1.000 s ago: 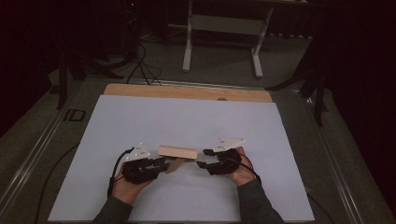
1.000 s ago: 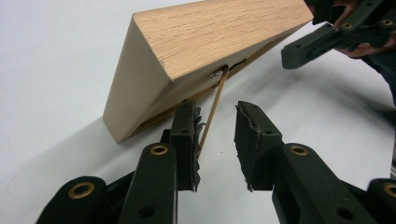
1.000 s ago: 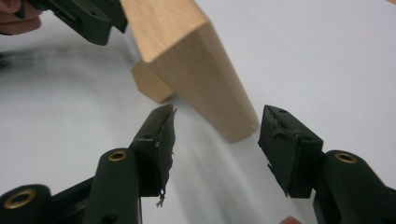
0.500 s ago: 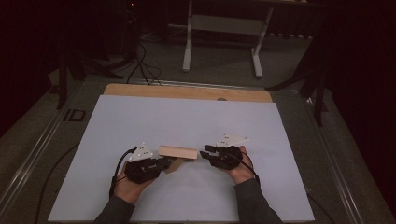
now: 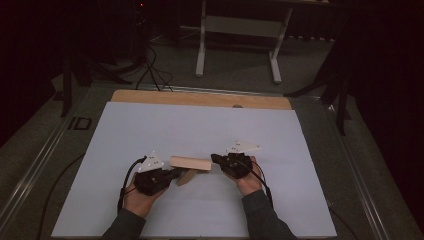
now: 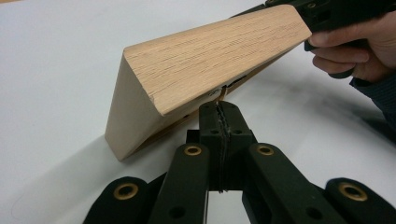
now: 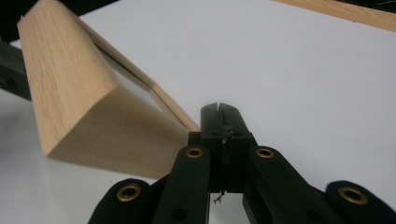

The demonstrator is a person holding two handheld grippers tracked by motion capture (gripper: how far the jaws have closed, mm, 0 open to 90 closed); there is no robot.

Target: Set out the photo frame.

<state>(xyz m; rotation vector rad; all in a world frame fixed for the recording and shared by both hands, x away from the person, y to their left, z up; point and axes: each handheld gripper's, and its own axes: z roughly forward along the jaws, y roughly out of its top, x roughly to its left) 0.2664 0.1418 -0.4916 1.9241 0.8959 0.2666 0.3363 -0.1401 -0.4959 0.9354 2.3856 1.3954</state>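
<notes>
White surface [image 5: 200, 125] carried a wooden block [image 5: 189, 163] near the middle of its near edge, tilted, one end raised; stiff, light, smooth-faced, best taken at the ends; left gripper [image 6: 219, 108] pressed together on a thin strip beneath it; right gripper [image 7: 219, 108] likewise; strip's nature hard to make out.

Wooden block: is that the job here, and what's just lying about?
In hand: wooden block; left gripper and right gripper, jaws just closed, nothing clearly between them.
Lying about: floor cables, white stand.
</notes>
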